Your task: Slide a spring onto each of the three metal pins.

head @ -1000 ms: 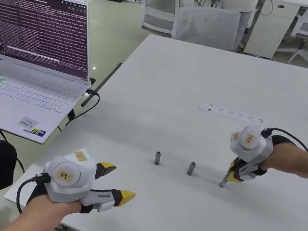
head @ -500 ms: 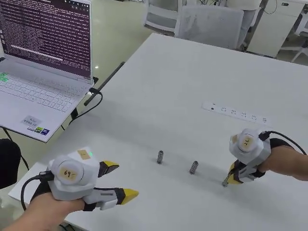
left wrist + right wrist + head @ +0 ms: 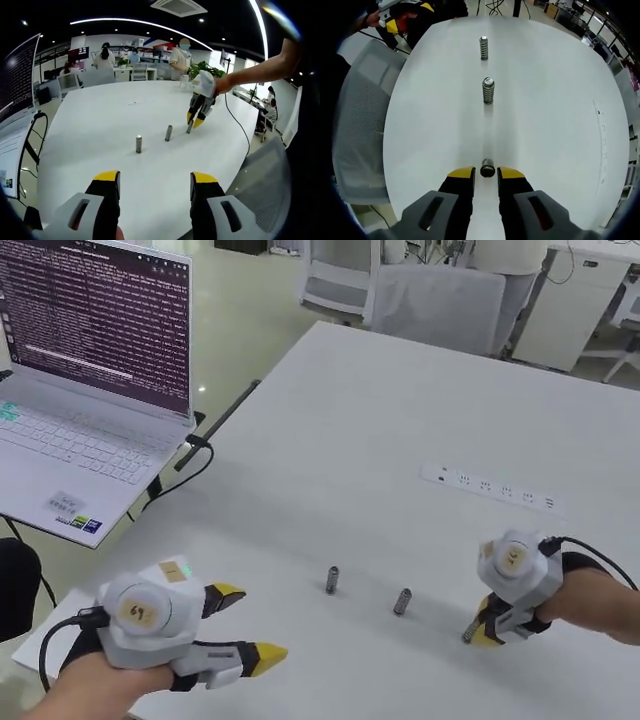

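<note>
Now right claw (image 3: pixel 486 174) straddles third pin (image 3: pixel 487 169), grip unclear; left claw (image 3: pixel 156 179) apart, idle. Spring (image 3: pixel 488 91) likely light, bouncy, slippery; pinch mid-coil gently.

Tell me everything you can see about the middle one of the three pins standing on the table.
The middle pin is a short, silvery metal post standing upright on the white table. A grey coil spring wraps its shaft, and a rounded shiny cap shows on top. It stands in line between the far pin and the near pin, apart from both. Nothing but the table touches it.
</note>
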`<action>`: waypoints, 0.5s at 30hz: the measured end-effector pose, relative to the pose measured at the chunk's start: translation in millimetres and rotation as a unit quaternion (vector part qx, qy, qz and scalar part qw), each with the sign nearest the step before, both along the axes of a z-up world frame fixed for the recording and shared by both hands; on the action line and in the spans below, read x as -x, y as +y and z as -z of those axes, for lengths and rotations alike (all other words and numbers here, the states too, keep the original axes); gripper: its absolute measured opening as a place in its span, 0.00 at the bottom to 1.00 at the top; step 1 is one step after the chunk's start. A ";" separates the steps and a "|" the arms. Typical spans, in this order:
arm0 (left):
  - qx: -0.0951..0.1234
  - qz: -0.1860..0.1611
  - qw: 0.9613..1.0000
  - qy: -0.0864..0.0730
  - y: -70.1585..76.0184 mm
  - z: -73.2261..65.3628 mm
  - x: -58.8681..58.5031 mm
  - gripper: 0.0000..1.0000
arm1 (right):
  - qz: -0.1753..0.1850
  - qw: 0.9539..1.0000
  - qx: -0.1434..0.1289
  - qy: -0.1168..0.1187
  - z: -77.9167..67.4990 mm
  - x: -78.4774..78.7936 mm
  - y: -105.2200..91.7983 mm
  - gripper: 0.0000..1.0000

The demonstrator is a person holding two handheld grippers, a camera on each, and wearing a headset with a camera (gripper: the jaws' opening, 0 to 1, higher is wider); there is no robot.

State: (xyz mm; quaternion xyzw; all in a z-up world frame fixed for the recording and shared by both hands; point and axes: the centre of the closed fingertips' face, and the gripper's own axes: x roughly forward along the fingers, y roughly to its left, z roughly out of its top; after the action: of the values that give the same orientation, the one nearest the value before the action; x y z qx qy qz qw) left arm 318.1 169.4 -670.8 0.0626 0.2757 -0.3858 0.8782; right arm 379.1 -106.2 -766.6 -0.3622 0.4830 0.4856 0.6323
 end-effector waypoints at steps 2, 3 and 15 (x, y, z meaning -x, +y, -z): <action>0.000 -0.001 1.000 0.001 0.3 -0.4 -1.1 0.53 | 0.002 1.000 0.001 -0.008 -0.6 -0.9 -1.8 0.19; 0.001 -0.001 1.000 0.000 0.4 -0.9 -1.9 0.53 | 0.004 1.000 0.001 -0.010 -1.3 -0.9 -2.3 0.20; 0.009 0.002 1.000 -0.006 -5.5 -8.1 -4.4 0.54 | 0.078 0.995 -0.035 -0.056 -16.0 13.2 -11.5 0.29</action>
State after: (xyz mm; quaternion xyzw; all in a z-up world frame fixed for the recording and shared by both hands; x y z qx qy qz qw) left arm 322.4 163.9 -662.7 0.0571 0.2666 -0.3893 0.8799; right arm 365.9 -117.7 -750.7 -0.3277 0.4563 0.4300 0.7067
